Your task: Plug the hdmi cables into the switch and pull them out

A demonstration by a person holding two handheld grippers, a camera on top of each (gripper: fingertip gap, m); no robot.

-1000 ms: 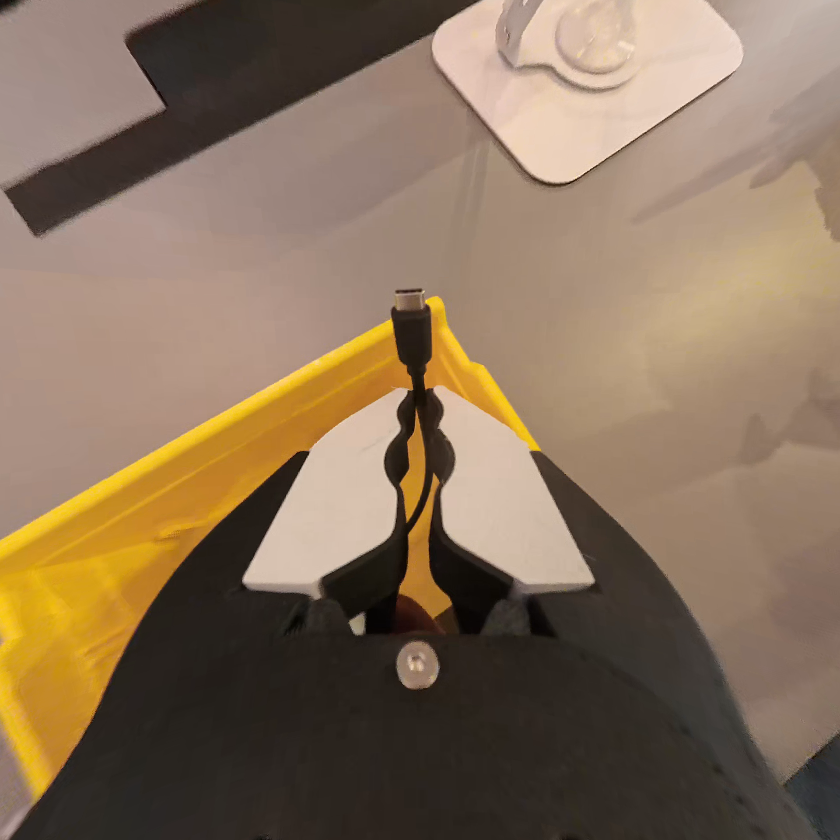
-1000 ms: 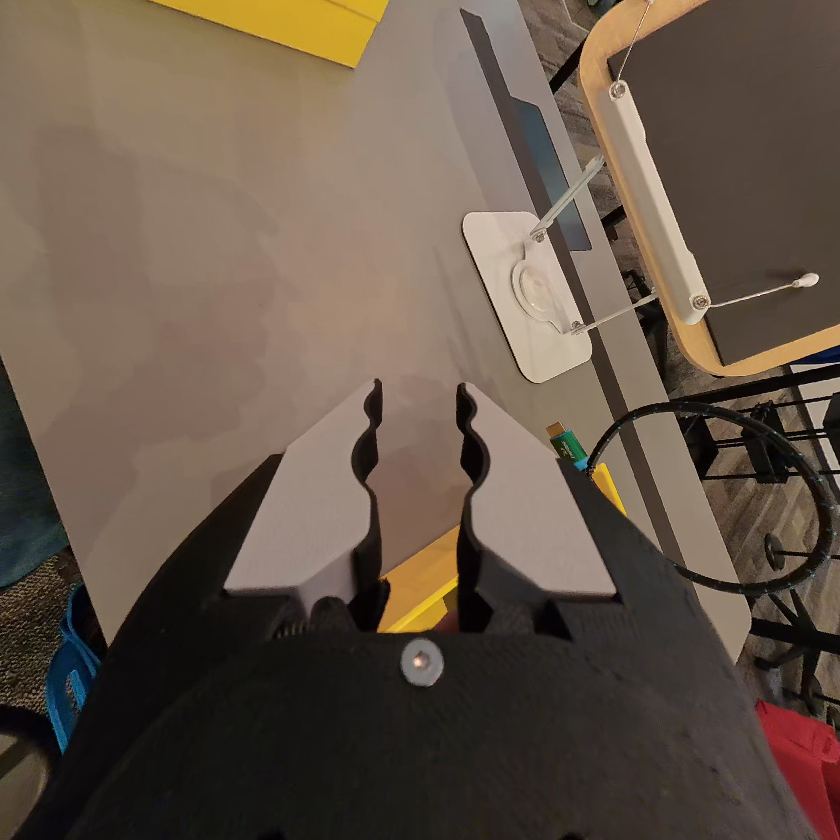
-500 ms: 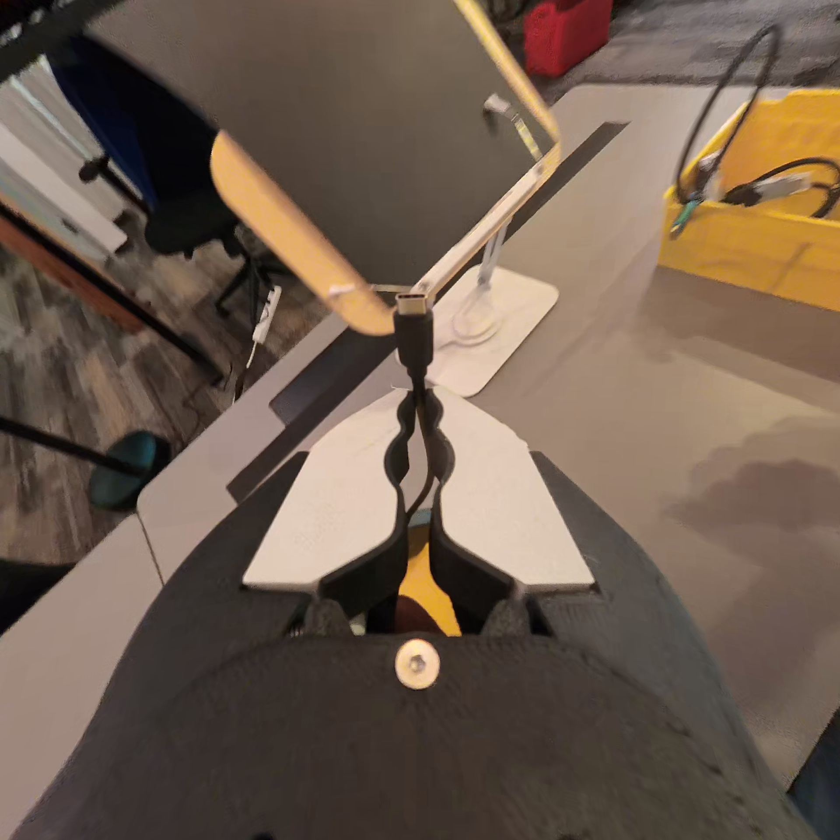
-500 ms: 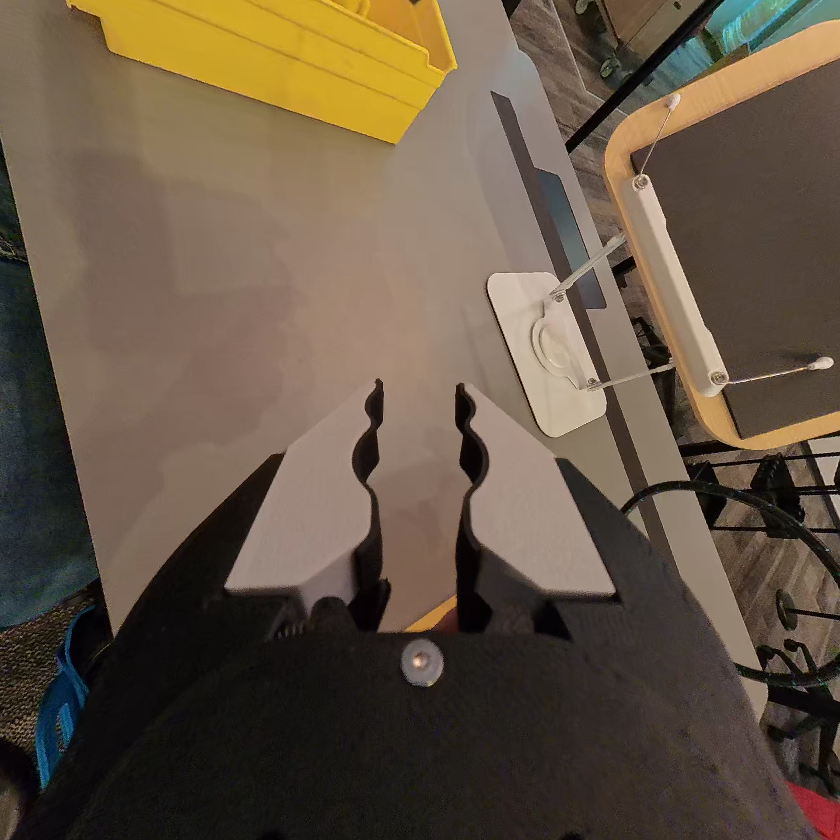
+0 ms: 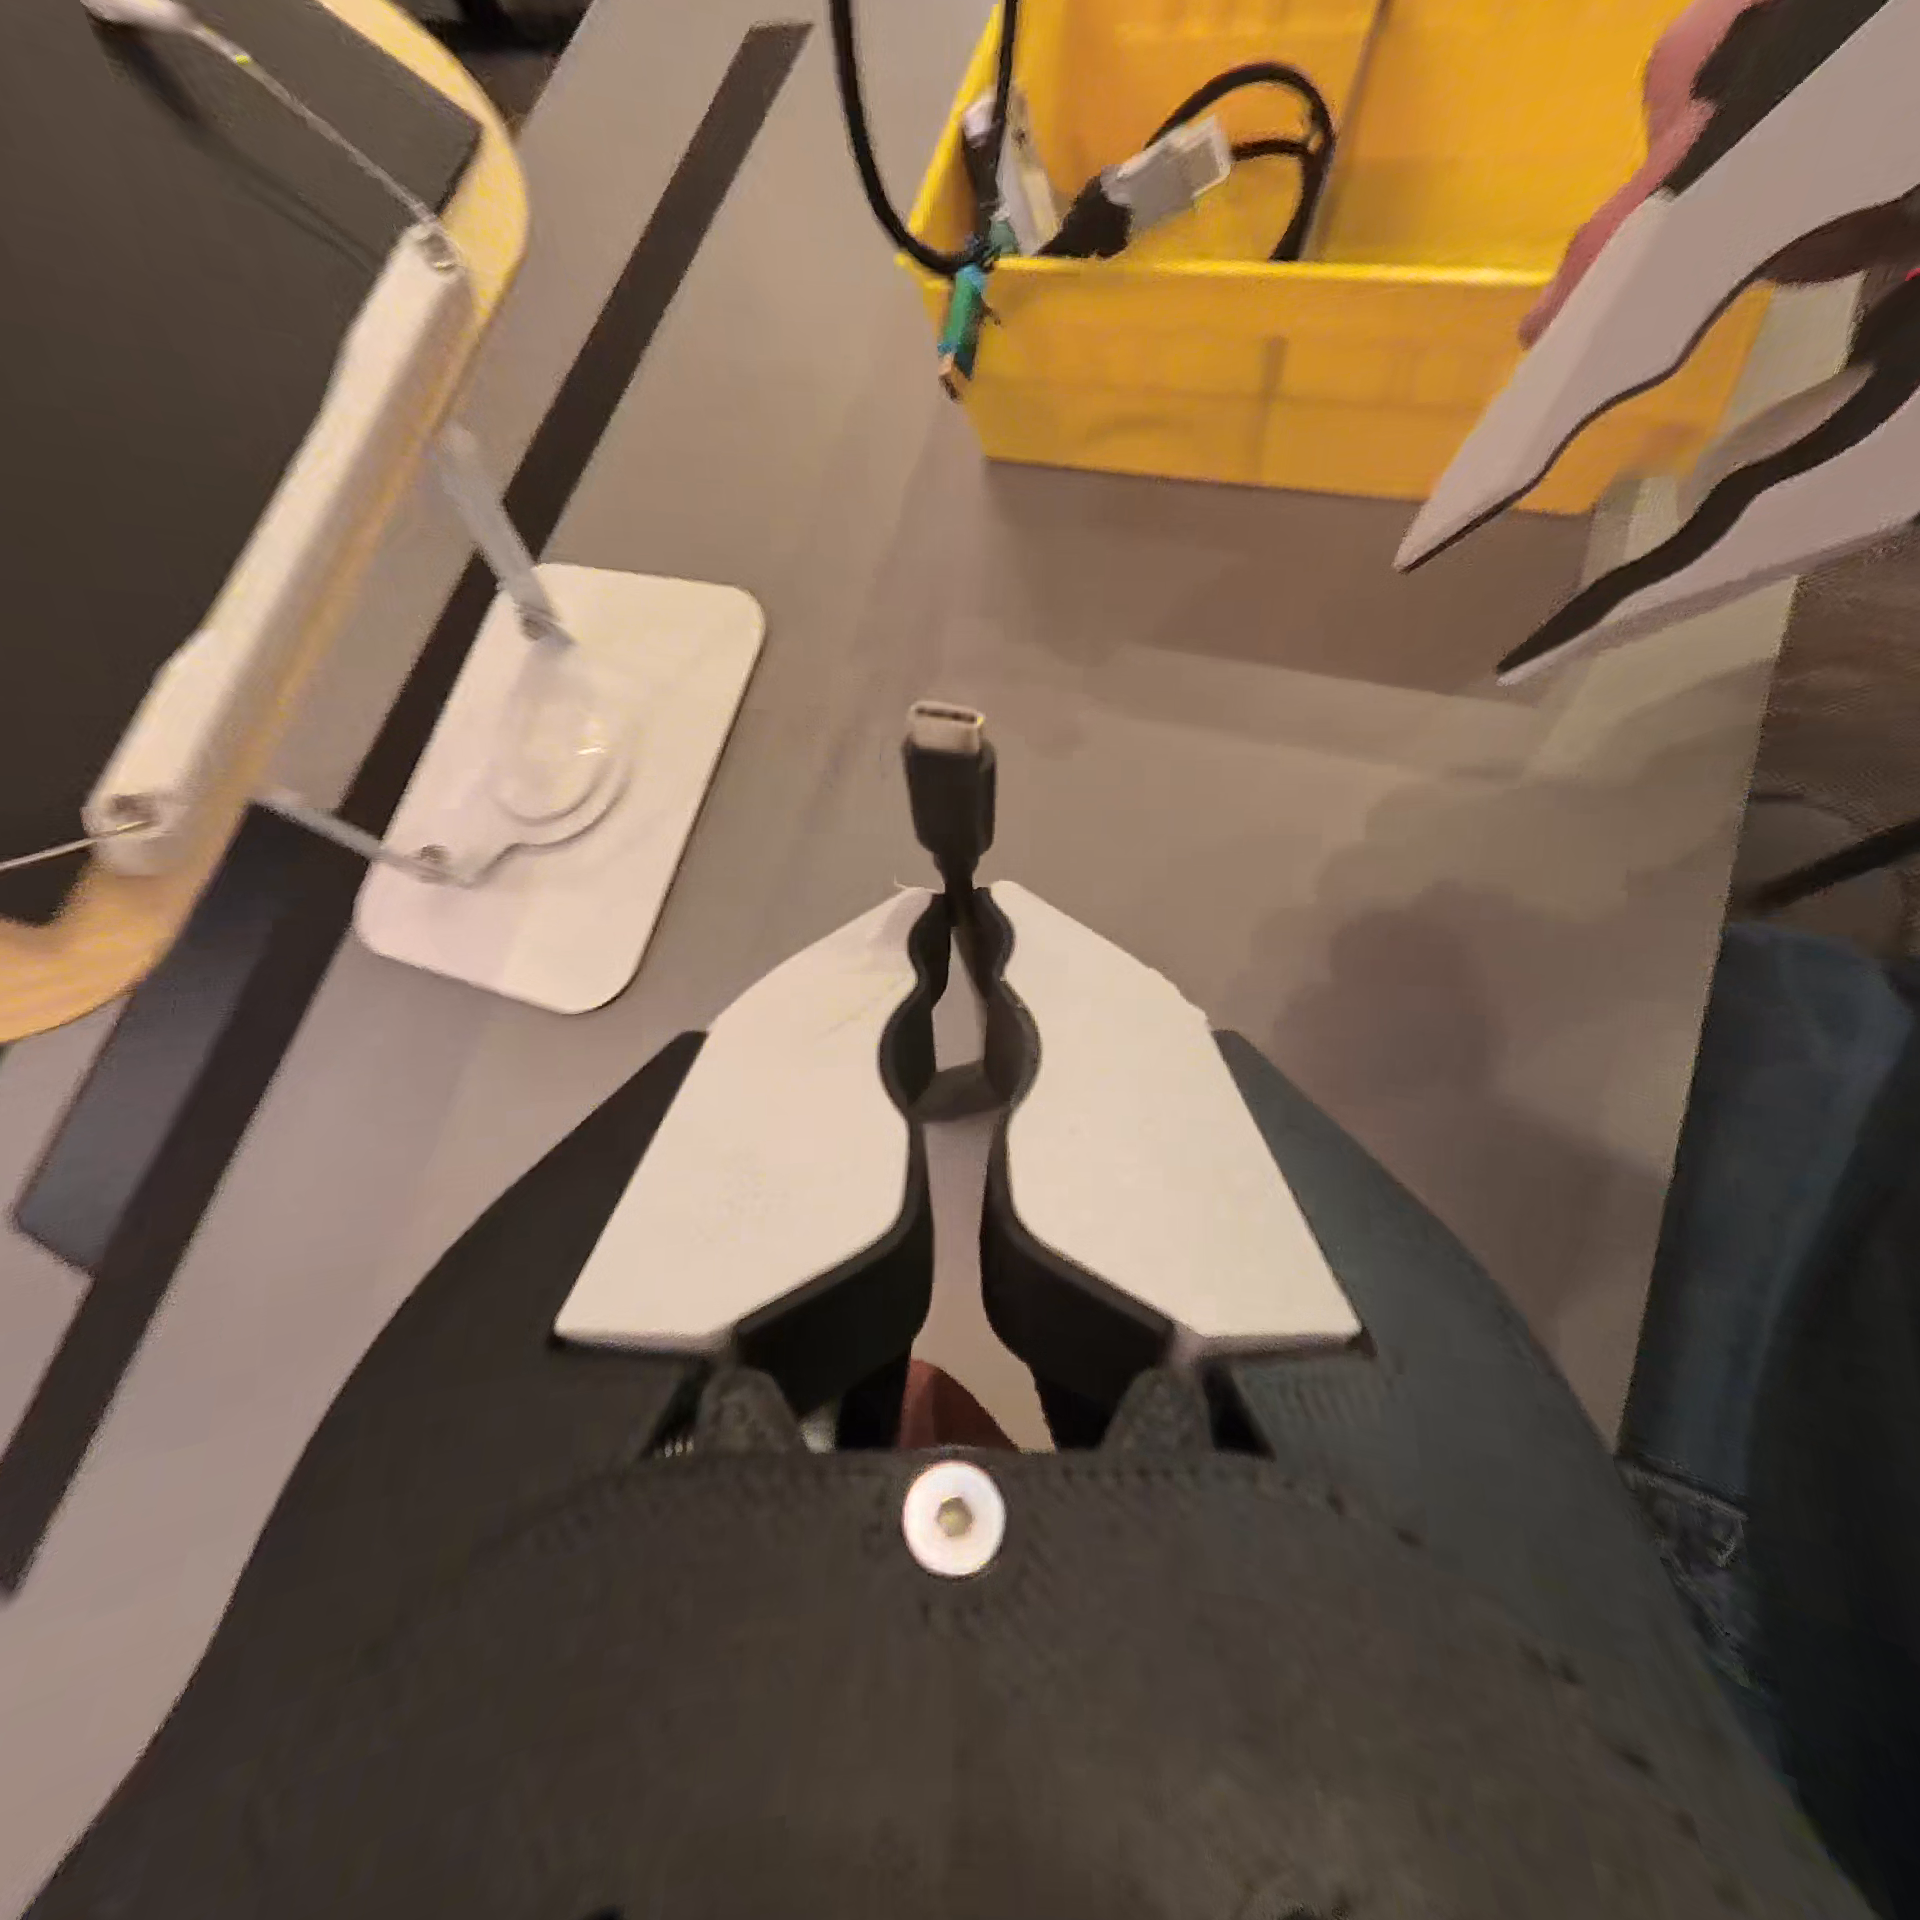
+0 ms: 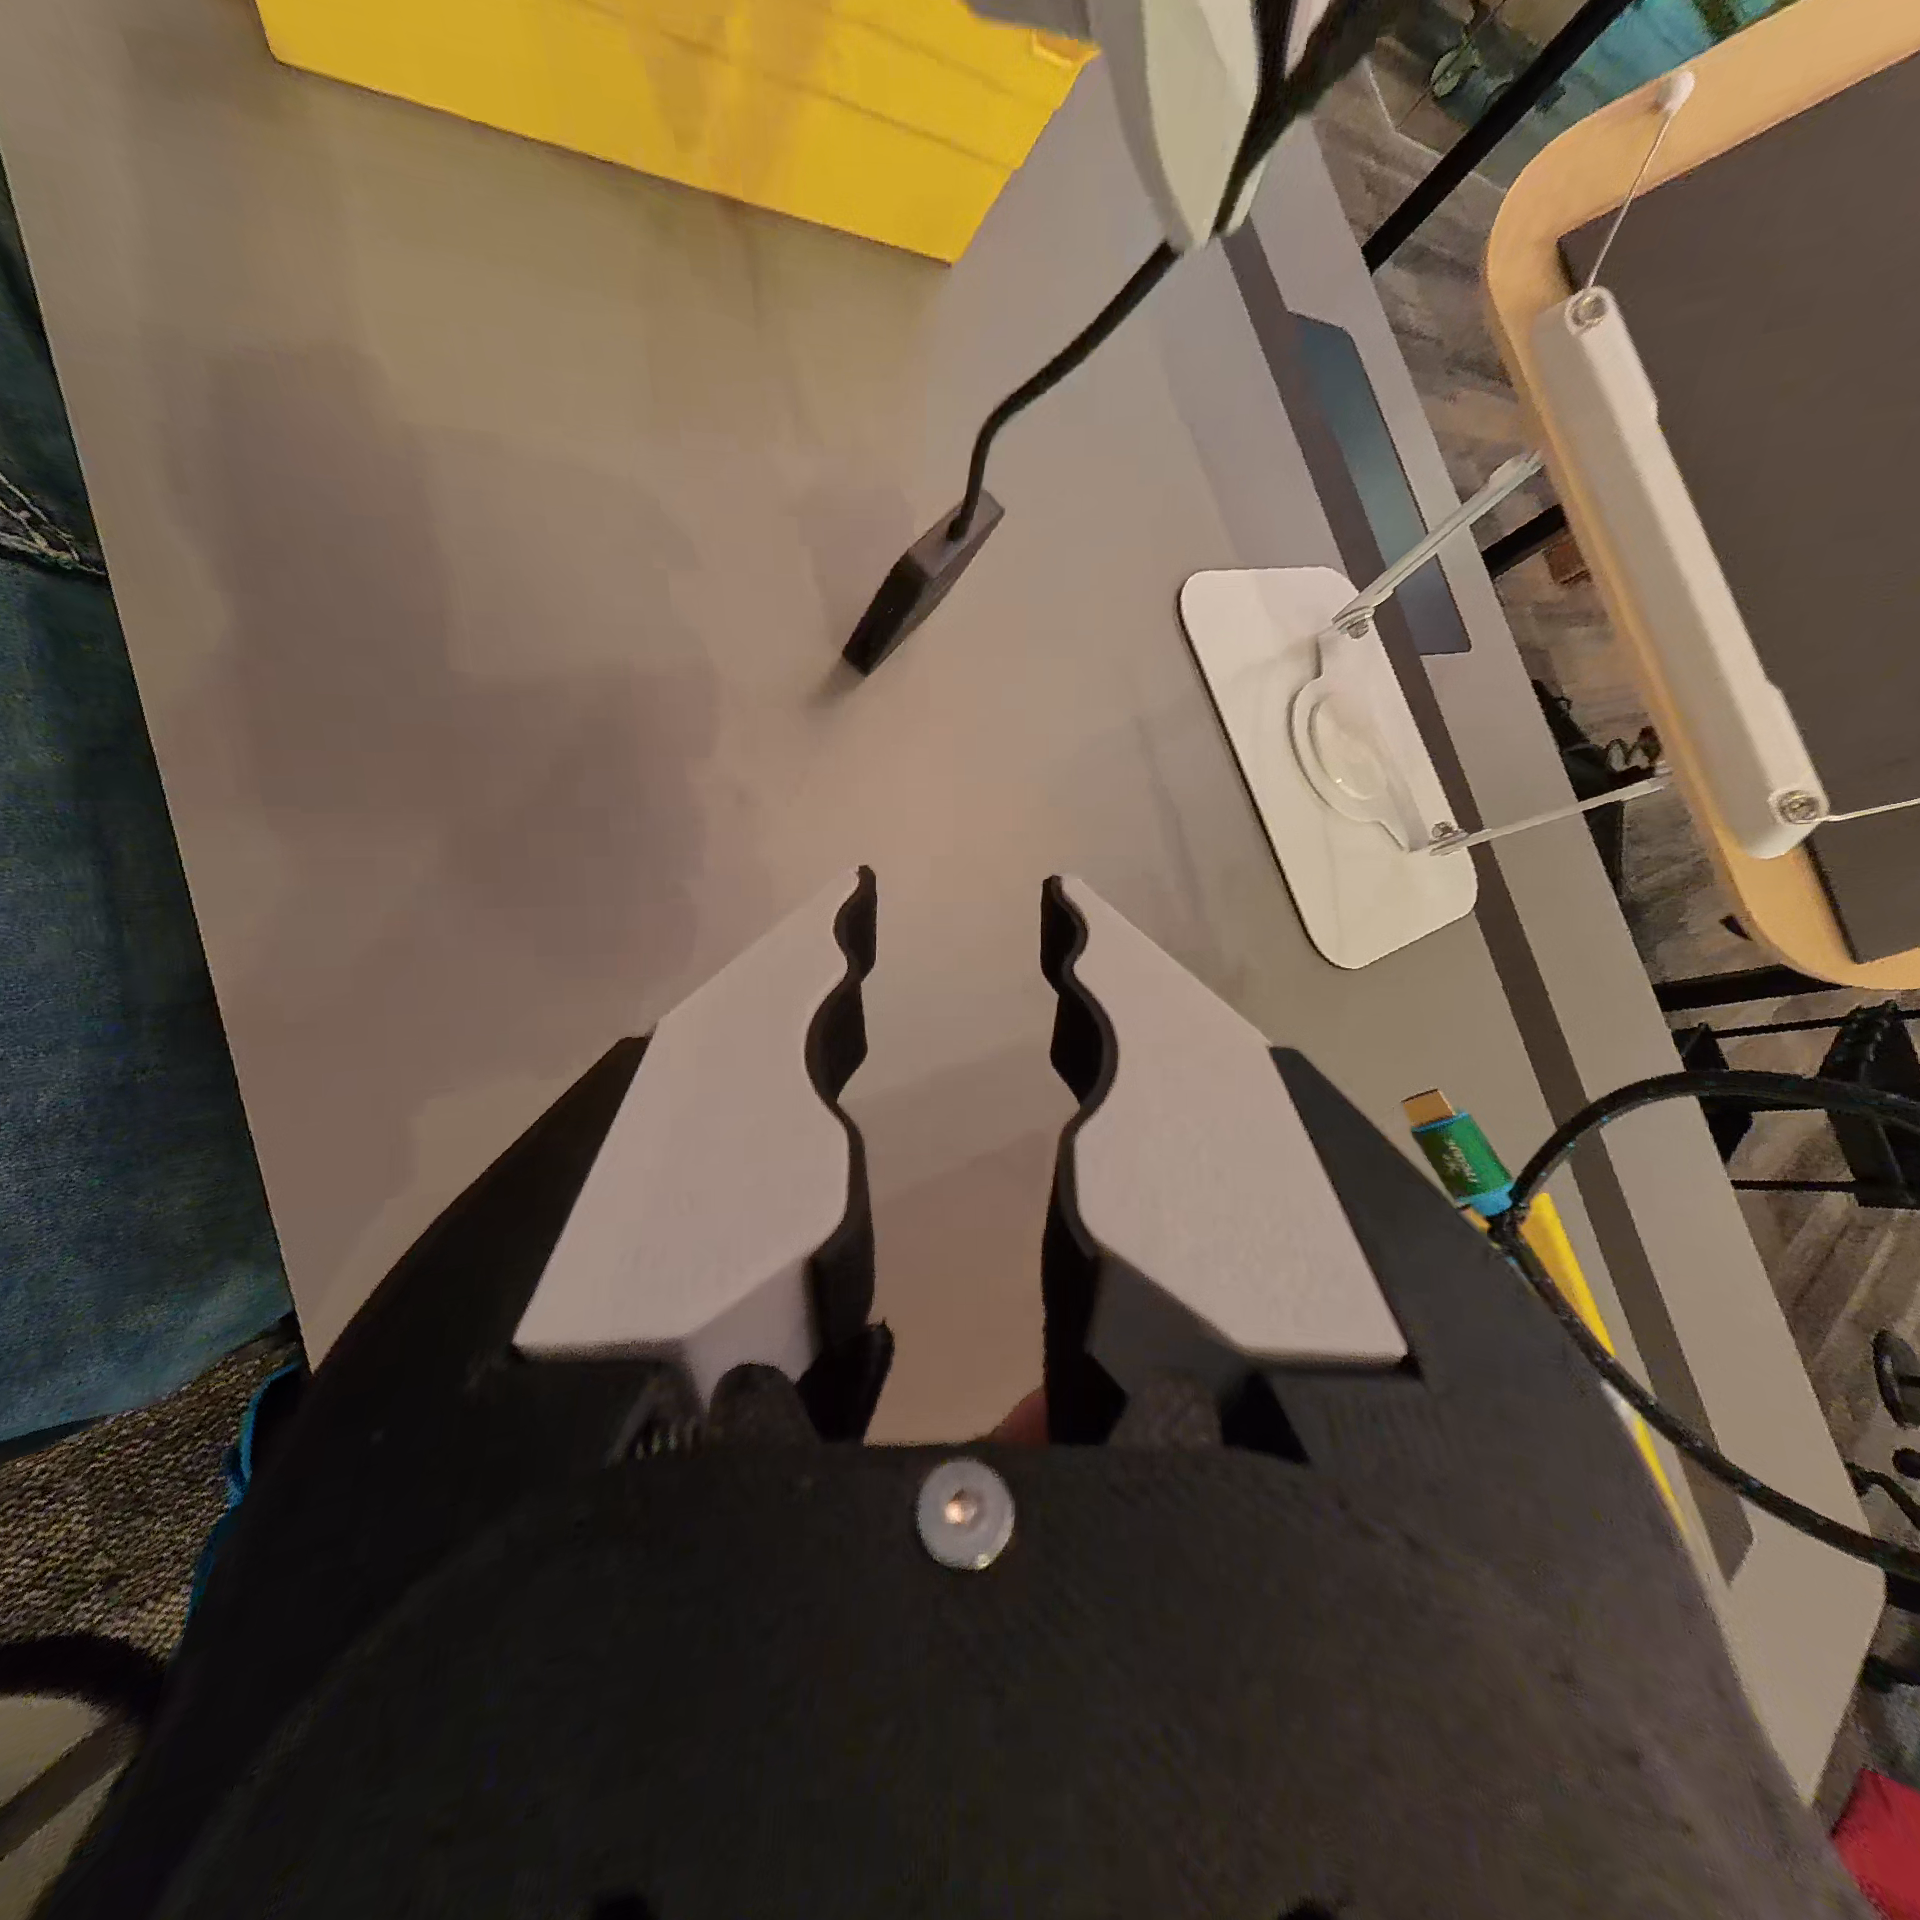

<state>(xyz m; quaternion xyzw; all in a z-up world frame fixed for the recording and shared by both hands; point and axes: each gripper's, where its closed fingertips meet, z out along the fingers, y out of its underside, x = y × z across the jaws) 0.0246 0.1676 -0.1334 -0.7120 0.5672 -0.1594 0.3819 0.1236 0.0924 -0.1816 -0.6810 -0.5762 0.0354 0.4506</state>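
Flanking the open table (image 5: 1195,623): yellow bin (image 5: 1247,364), white stand base (image 5: 582,790)

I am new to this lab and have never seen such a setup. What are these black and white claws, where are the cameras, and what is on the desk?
There is no robot: a person holds a two-finger gripper in each hand, each with a camera looking along its fingers. In the left wrist view, the left gripper is shut on a thin black cable with a small metal-tipped plug. The right wrist view shows that cable's other end, a flat black block, hanging over the grey table. The right gripper is open and empty. On the table stand a yellow plastic bin holding more cables and the white base plate of a stand.
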